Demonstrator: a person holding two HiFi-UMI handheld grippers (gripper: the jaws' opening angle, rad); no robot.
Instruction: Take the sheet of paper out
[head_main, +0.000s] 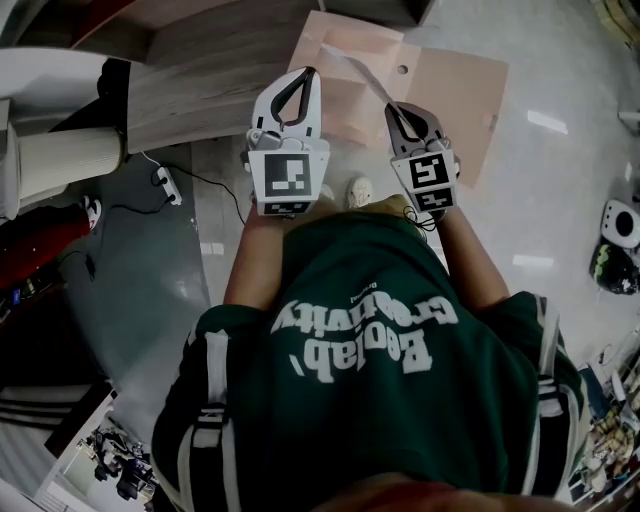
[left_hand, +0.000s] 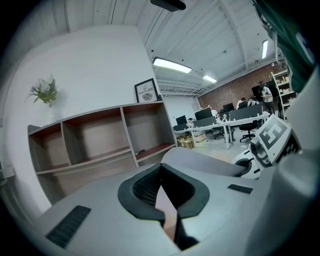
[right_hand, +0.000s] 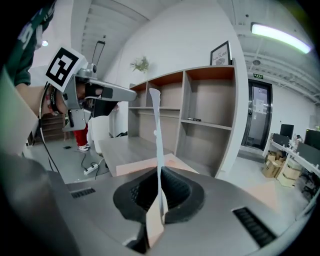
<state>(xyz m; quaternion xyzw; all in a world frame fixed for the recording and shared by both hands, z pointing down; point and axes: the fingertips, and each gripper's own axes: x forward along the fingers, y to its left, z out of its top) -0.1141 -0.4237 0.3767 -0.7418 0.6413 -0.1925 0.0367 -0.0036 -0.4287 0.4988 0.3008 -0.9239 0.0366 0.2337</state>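
Pale floor (head_main: 560, 200), wooden platform (head_main: 210, 70). Head view: left tongs (head_main: 307, 73) and right tongs (head_main: 391, 106) over pink card (head_main: 455, 90). Left gripper view — left tongs clenched on a pink sheet (left_hand: 169, 225). Right gripper view — right tongs clenched on the paper (right_hand: 157, 140), standing edge-on, upright.

— What sort of place was it?
— An open office: rows of desks (left_hand: 235, 121) with monitors at middle right, strip lights (left_hand: 171, 65) overhead, an open shelving unit (left_hand: 100, 142) at left.

sheet (right_hand: 158, 135) base hidden, pinched inside right claw (right_hand: 160, 172)
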